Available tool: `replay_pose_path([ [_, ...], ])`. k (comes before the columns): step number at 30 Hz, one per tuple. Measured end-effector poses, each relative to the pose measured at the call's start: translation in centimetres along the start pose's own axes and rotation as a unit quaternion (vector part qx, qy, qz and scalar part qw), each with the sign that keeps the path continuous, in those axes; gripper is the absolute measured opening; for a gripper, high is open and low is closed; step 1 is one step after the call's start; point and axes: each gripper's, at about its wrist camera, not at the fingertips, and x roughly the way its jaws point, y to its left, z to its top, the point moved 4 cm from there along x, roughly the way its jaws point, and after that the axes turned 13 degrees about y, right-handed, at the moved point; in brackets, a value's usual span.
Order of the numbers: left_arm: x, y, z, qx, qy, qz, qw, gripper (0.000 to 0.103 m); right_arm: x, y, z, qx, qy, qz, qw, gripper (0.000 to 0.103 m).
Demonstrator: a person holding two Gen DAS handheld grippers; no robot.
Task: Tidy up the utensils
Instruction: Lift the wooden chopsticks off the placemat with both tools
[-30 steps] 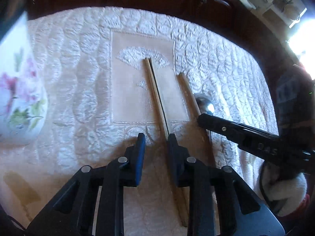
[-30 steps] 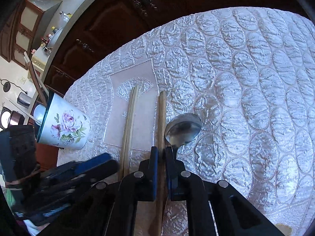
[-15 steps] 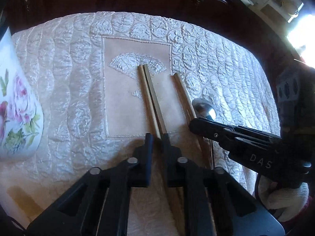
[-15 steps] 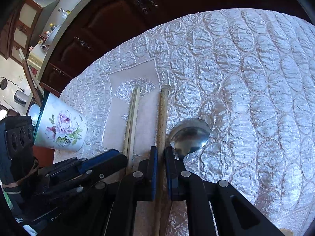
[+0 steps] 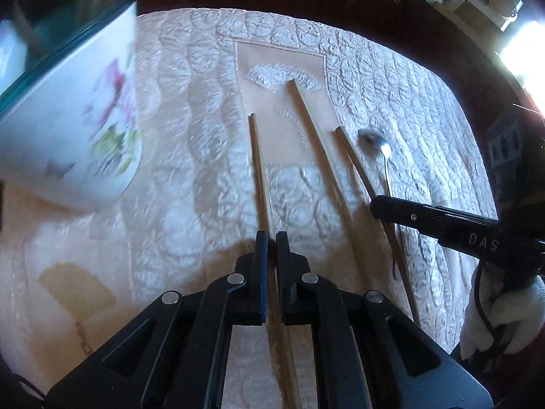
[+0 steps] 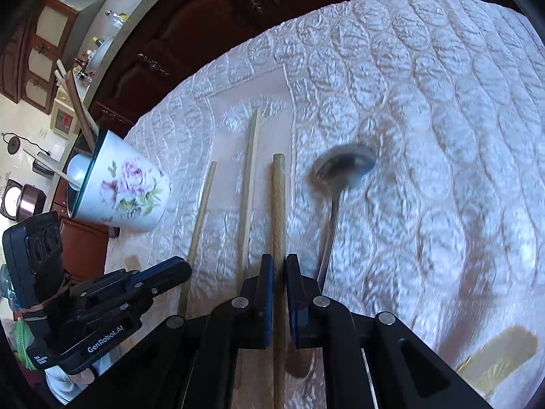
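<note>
The tabletop (image 6: 442, 119) carries a quilted, satiny white cloth with a raised scale pattern; I judge it soft, uneven and likely to snag anything dragged across it. At 10 o'clock in the left wrist view stands the cup (image 5: 78, 119), a glazed floral holder already bearing sticks; it looks brittle and tippable, so loads should drop in near-vertically. The dowel (image 6: 279, 238) is the thickest stick, round, pale wood, stiff and light; the right gripper (image 6: 279, 293) has its jaws clamped on it, low on the shaft. Gripped so far from the middle, its free end may swing or pivot, I judge. The spoon (image 6: 340, 173), at 1 o'clock of that gripper, is polished metal, smooth and probably slippery; its thin handle is the place to pinch, though it lies tight to the cloth. Two chopsticks are thin, light, rigid and square-edged. The held chopstick (image 5: 260, 184) sits in the left gripper (image 5: 269, 248), whose jaws have just been closing and now pinch it, its tip toward 12 o'clock. The loose chopstick (image 5: 320, 156) lies between it and the dowel, across the smooth embroidered panel, where a mid-length grasp seems soundest.
</note>
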Motion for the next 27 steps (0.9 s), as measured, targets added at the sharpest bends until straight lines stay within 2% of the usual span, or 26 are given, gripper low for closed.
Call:
replay_pose_path([
  [7, -0.3, -0.1, -1.8, 0.006, 0.004, 0.007, 0.9999, 0.003, 0.1, 0.7, -2.1, 0.001, 0.014, -0.01, 1.0, 0.006],
  [13, -0.4, 0.0, -2.4, 0.002, 0.008, 0.002, 1.0, 0.003, 0.2, 0.9, -2.4, -0.002, 0.023, -0.019, 1.0, 0.006],
  [15, -0.3, 0.2, -2.2, -0.004, 0.011, -0.008, 0.9999, 0.003, 0.2, 1.2, -2.1, -0.01, 0.021, -0.03, 0.999, 0.006],
  [20, -0.4, 0.7, -1.0, -0.018, 0.006, -0.014, 0.9997, 0.021, 0.0, 1.5, -0.7, -0.02, 0.016, -0.047, 0.999, 0.011],
  [22, -0.3, 0.8, -0.2, -0.02, 0.003, -0.011, 0.9997, 0.021, 0.0, 1.7, 0.1, -0.025, 0.014, -0.055, 0.998, 0.018],
  [27, 0.1, 0.7, 1.6, -0.021, 0.004, 0.0, 0.9998, 0.021, 0.1, 1.9, 1.9, -0.04, 0.013, -0.072, 0.997, 0.019],
])
